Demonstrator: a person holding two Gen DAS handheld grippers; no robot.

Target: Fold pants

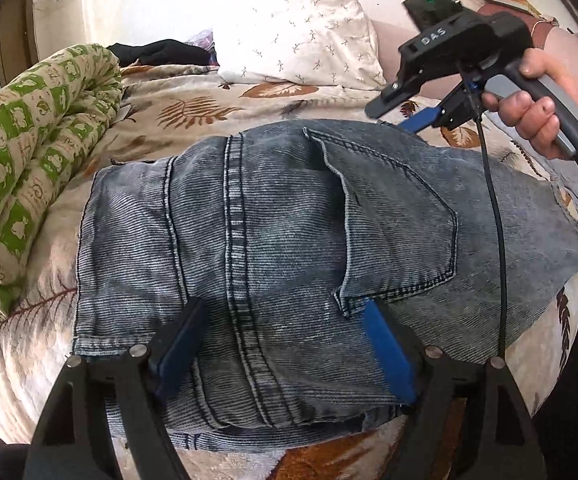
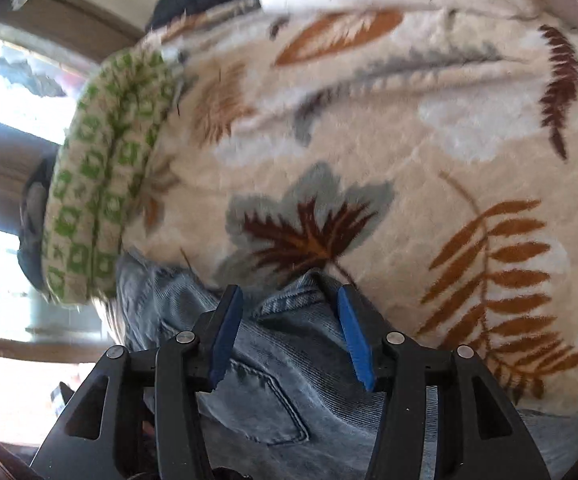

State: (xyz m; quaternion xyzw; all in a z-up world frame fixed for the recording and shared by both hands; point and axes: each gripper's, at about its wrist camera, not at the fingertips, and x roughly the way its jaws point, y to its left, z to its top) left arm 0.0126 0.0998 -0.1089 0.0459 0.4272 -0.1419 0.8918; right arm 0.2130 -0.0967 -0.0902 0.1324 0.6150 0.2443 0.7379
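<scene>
Grey-blue denim pants lie folded on the bed, seat side up, with a back pocket and the centre seam showing. My left gripper hovers over their near edge, open, its blue pads apart on either side of the seam and pressing on nothing. A hand holds my right gripper over the pants' far right edge. In the blurred right wrist view, the right gripper stands open above the edge of the pants. The denim lies below the gap and is not pinched.
The bed has a cream leaf-print blanket. A rolled green-patterned quilt lies along the left, touching the pants' corner. A pillow and a black garment are at the back. A black cable hangs across the pants.
</scene>
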